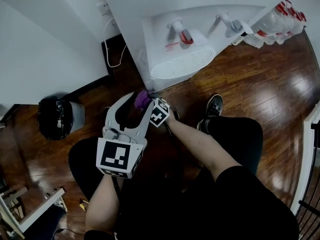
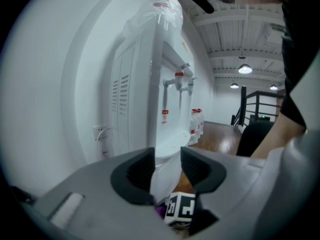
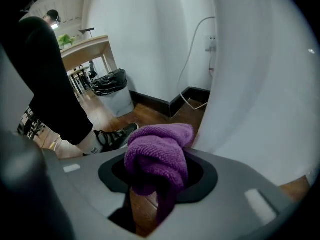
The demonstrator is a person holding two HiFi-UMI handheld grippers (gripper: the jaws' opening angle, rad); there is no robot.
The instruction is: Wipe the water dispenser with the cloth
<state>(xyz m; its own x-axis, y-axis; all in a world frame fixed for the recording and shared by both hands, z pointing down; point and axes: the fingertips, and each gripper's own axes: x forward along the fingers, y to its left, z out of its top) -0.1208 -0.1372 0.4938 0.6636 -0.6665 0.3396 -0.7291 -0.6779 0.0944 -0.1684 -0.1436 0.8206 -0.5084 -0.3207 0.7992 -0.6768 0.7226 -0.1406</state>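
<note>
bunching out past the jaw tips, the purple terry cloth [image 3: 157,156] is clamped in the right tongs [image 3: 157,173], with a loose tail hanging below the pads. in the right gripper view its front fold sits just beside the smooth wall of the tall white plastic water dispenser [image 3: 260,109], which fills the right of that view. whether fabric and panel touch i cannot tell. from the head view the cloth [image 1: 142,100] is low down, at the lower corner of the dispenser [image 1: 130,34], well beneath the drip tray and the two taps.

the relation that matters: the dispenser lies straight ahead of the right tongs [image 1: 148,103] and slightly to their right. its long axis stands upright, so the wipe probably has to climb the panel from this low start. the right hand is plainly the nearer one and the only one carrying the cloth.

the left tongs [image 2: 167,171] stand a little apart with nothing between the pads, pointing at the dispenser [image 2: 145,84] from further back, just behind the right gripper.

around them lie the dark glossy wooden floor [image 1: 240,79], a black-bagged waste bin [image 1: 55,118] by the wall, and clear water bottles [image 1: 280,19] beside the dispenser.
</note>
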